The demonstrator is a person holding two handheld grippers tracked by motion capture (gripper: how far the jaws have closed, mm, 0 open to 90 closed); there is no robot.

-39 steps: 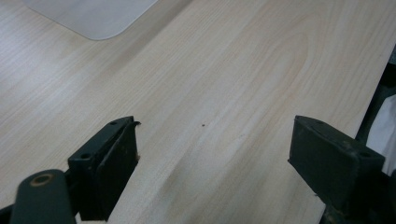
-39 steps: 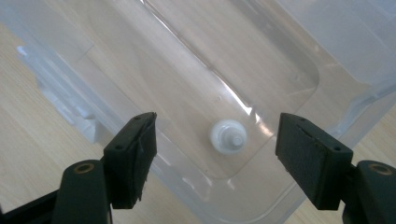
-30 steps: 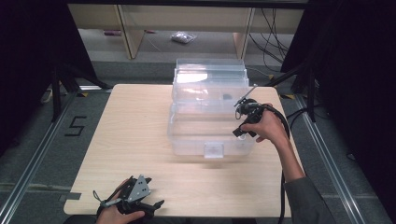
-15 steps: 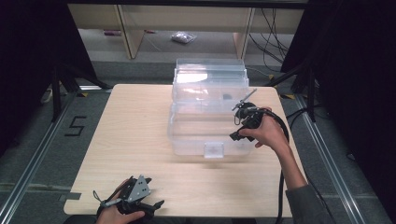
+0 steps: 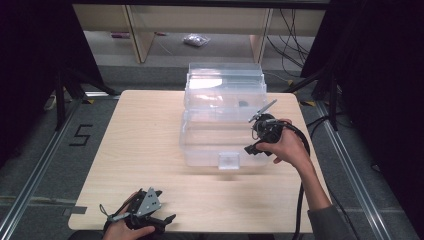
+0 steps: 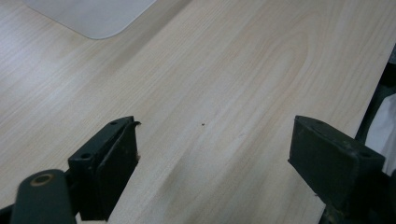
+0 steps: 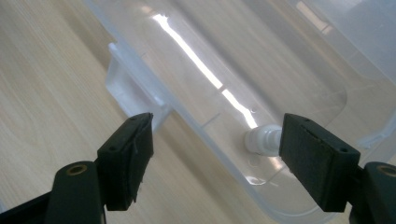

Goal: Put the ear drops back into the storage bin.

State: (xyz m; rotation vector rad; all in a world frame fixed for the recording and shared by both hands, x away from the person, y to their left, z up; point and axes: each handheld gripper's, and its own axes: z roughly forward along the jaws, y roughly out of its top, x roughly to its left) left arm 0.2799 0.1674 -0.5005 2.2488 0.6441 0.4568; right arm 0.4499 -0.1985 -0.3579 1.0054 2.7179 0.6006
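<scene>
Since the earlier frame the right claw (image 5: 256,141) has slid a little toward the lower left of the high view, along the near right rim of the clear plastic bin (image 5: 215,127) — its jaws spread, nothing pinched, a small white cap (image 7: 261,139) inside the bin just beside one of them. That bin sits centre-right on the counter (image 5: 140,145). At lower left the left claw (image 5: 150,220) rests spread over bare wood — well apart from the bin.

A pale wooden table (image 5: 150,135) stands on a grey floor (image 5: 45,155). A clear plastic box (image 5: 222,135) rests on the table, from centre toward 12 o'clock, its lid open.
</scene>
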